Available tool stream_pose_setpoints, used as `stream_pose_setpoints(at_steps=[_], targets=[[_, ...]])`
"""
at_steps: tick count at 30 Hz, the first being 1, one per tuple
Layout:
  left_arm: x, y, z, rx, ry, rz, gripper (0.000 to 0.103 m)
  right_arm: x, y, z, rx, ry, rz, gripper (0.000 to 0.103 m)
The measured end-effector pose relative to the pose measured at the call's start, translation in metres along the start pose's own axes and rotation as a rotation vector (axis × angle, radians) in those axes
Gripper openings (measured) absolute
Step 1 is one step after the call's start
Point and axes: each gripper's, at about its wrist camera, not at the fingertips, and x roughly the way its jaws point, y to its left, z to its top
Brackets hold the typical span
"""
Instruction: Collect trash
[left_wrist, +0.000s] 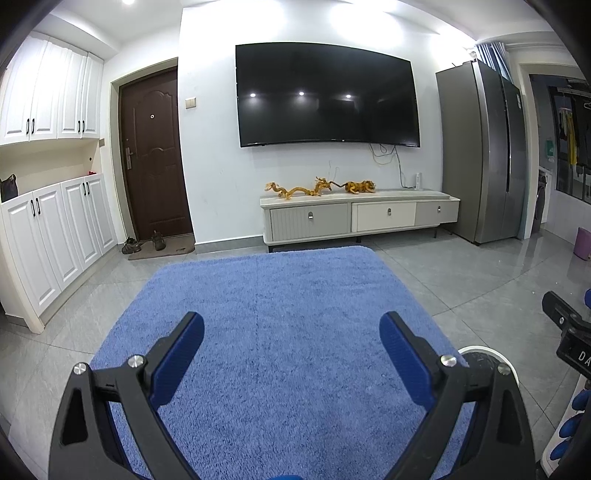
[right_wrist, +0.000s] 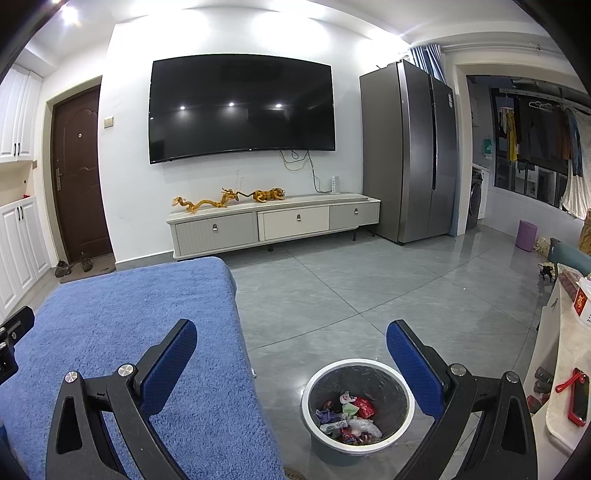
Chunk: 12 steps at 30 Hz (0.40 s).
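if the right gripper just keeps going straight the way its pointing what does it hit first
Probably the grey tiled floor. The open, empty right gripper looks forward and slightly down, past the blue blanket edge and beyond the trash bin below it. Depth is unclear in this fisheye view.

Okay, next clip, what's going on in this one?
A person holds two grippers over a blue rug in a living room, tidying up trash. Both the left gripper and the right gripper are open and empty. A trash bin stands on the tiled floor beside the rug, below the right gripper, and already holds wrappers and scraps. No loose trash shows on the rug, so the collecting looks mostly done.
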Motion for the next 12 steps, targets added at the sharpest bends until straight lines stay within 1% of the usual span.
stream_pose_setpoints(at_steps=[12], targets=[[-0.0005,-0.0001,-0.0023,0.002,0.013,-0.006,0.096,-0.0005,-0.0004,-0.0007,-0.003,0.003,0.0,0.103]])
